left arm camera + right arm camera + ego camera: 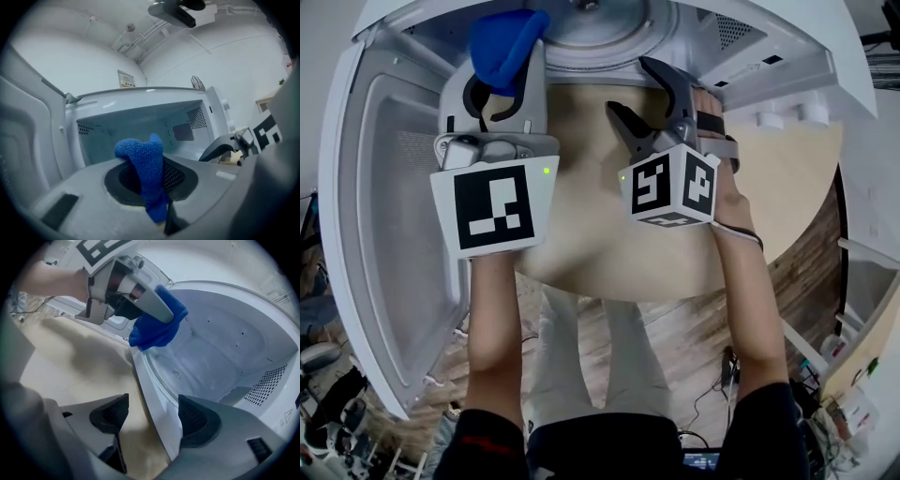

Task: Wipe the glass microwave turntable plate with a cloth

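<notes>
Left gripper (pixel 500 80) is clamping the blue cloth (pixel 145 173) at the open microwave (pixel 220 352). Right gripper (pixel 151 404) is hovering wide open, holding nothing.

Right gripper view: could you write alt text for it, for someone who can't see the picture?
The left gripper holds a bunched blue cloth at the mouth of an open white microwave, by the near rim of its glass turntable plate. In the foreground the right gripper is open and empty, with a beige table to the left.
</notes>
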Demonstrator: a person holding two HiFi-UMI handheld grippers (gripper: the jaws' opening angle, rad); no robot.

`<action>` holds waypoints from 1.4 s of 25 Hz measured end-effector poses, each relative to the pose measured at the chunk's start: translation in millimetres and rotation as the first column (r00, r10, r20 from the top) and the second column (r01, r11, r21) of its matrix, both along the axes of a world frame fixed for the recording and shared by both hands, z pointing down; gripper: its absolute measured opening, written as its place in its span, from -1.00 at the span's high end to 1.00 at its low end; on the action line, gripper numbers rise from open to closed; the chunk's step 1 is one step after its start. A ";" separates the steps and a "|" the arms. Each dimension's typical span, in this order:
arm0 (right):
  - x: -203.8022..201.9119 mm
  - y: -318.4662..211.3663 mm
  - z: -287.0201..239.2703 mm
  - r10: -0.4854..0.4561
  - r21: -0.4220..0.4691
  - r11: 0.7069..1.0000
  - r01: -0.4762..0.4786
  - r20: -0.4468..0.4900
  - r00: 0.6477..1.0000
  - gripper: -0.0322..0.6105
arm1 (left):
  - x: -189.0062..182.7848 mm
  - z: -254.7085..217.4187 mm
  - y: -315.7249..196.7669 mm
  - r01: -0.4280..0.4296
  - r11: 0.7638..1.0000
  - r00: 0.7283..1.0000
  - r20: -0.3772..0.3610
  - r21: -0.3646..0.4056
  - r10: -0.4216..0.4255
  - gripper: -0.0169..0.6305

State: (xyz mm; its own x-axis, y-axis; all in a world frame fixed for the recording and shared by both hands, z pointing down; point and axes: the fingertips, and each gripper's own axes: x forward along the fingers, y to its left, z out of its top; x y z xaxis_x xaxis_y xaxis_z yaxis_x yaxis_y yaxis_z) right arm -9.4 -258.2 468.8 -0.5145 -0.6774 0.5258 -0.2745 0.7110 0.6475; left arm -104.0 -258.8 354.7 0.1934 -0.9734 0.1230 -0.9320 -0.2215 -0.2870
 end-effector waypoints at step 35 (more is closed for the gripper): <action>1.8 1.8 1.8 -0.035 0.005 0.999 0.035 0.004 0.999 -0.03 | 21.2 63.3 -78.2 -0.059 0.994 0.908 0.410 -0.089 0.091 0.77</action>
State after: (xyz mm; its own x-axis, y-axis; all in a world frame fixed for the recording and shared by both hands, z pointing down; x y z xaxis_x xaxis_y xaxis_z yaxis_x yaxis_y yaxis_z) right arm -7.7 -256.4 470.6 -0.5400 -0.6619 0.5199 -0.2526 0.7166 0.6501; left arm -82.8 -336.9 418.0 0.1822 -0.9432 0.2777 -0.7136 -0.3211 -0.6226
